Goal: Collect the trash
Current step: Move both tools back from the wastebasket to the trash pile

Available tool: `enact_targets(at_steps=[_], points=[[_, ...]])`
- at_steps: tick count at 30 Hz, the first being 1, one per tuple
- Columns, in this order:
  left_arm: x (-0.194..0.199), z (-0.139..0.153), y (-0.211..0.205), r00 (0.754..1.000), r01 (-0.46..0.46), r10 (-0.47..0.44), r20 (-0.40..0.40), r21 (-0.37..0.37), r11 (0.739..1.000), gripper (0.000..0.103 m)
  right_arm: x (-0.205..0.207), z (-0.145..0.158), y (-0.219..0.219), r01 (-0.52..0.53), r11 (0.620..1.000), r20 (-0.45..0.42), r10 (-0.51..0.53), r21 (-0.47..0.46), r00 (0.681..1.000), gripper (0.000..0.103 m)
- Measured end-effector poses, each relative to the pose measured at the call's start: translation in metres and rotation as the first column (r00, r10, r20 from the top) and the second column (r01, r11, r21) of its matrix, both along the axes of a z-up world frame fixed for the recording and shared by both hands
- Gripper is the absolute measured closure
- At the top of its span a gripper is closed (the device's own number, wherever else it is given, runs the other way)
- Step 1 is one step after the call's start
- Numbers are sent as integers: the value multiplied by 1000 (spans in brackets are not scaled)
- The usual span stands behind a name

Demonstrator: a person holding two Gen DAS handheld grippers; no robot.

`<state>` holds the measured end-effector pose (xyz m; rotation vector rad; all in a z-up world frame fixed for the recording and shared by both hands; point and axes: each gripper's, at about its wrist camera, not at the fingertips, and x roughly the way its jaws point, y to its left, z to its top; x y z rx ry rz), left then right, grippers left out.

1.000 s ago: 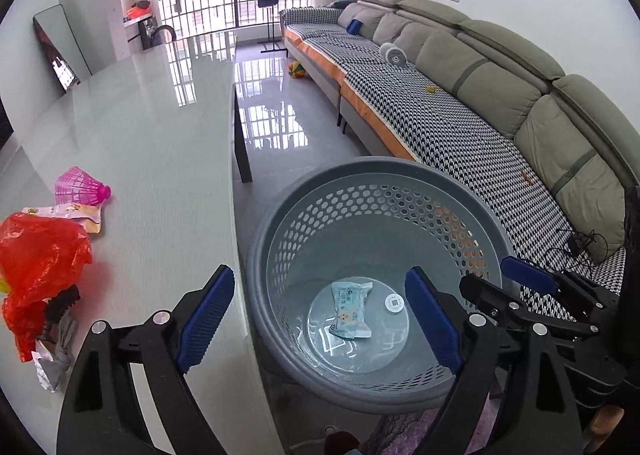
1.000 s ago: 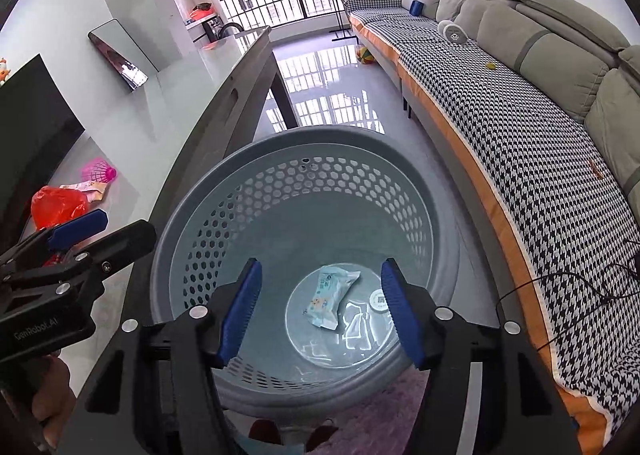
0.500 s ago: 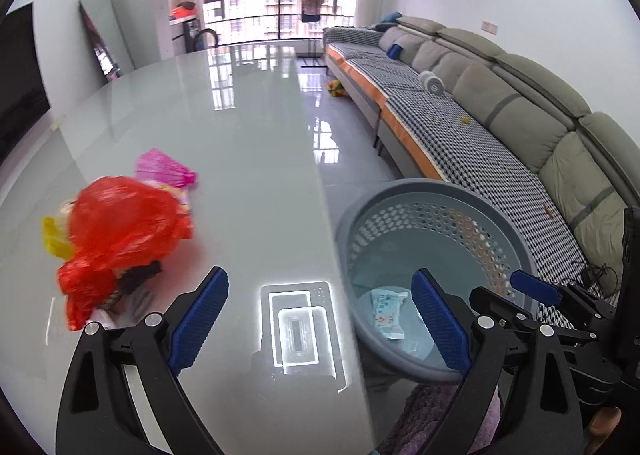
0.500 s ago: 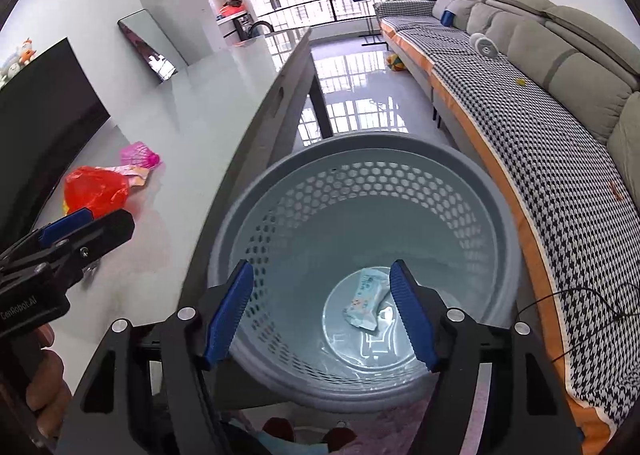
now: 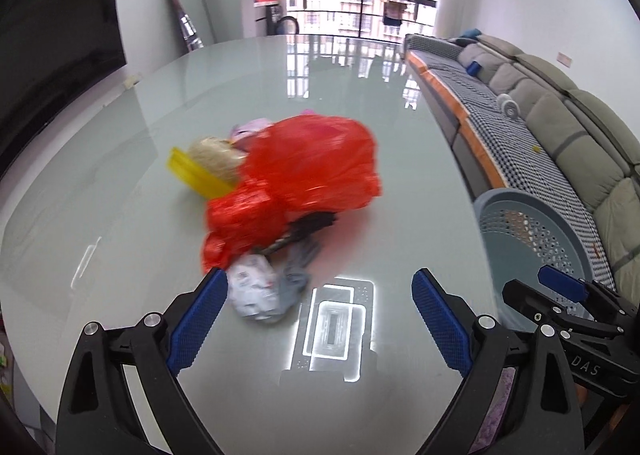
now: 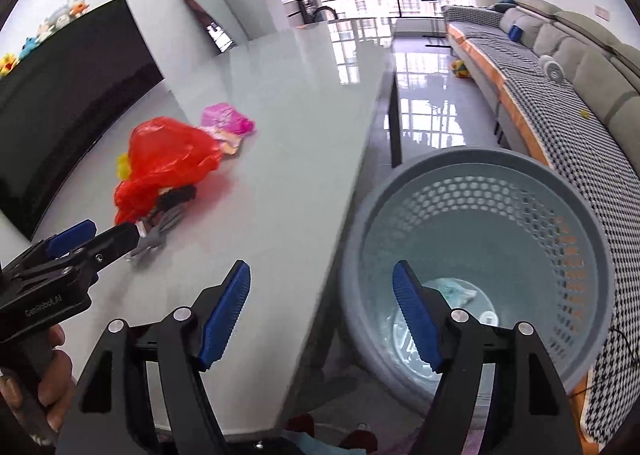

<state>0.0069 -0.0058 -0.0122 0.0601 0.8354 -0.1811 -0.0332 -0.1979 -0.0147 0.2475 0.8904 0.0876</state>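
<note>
A pile of trash lies on the glossy table (image 5: pixel 120 223): a red plastic bag (image 5: pixel 308 171), a yellow wrapper (image 5: pixel 196 173), a crumpled white wrapper (image 5: pixel 254 289), a black scrap (image 5: pixel 316 223) and grey cloth (image 5: pixel 298 271). My left gripper (image 5: pixel 320 319) is open and empty just in front of the white wrapper. The grey perforated bin (image 6: pixel 492 255) stands beside the table and holds a pale blue packet (image 6: pixel 452 291). My right gripper (image 6: pixel 322 315) is open and empty, over the table edge and the bin's rim. The red bag (image 6: pixel 168 159) and a pink wrapper (image 6: pixel 226 121) also show there.
A long sofa (image 5: pixel 560 127) with a checked cover runs along the right wall. A black TV (image 5: pixel 52 55) and a leaning mirror (image 5: pixel 188 7) stand to the left. The bin (image 5: pixel 532 231) sits between table and sofa. Shiny floor (image 6: pixel 436 103) lies beyond the bin.
My left gripper has swung left from over the bin to the table, now facing the trash pile up close. My right gripper has shifted left, towards the table edge.
</note>
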Motion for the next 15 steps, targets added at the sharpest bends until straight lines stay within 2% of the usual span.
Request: enact_targets(at_steps=[8,15], points=[[-6,-2,56,993,-121,121,9,13,993,11,26,0,57,-126,992,-16,127,21,992,32],[-8,-9,102,979,-202,202,7,8,979,11,50,2,103,-189,982,-26,189,9,982,32]])
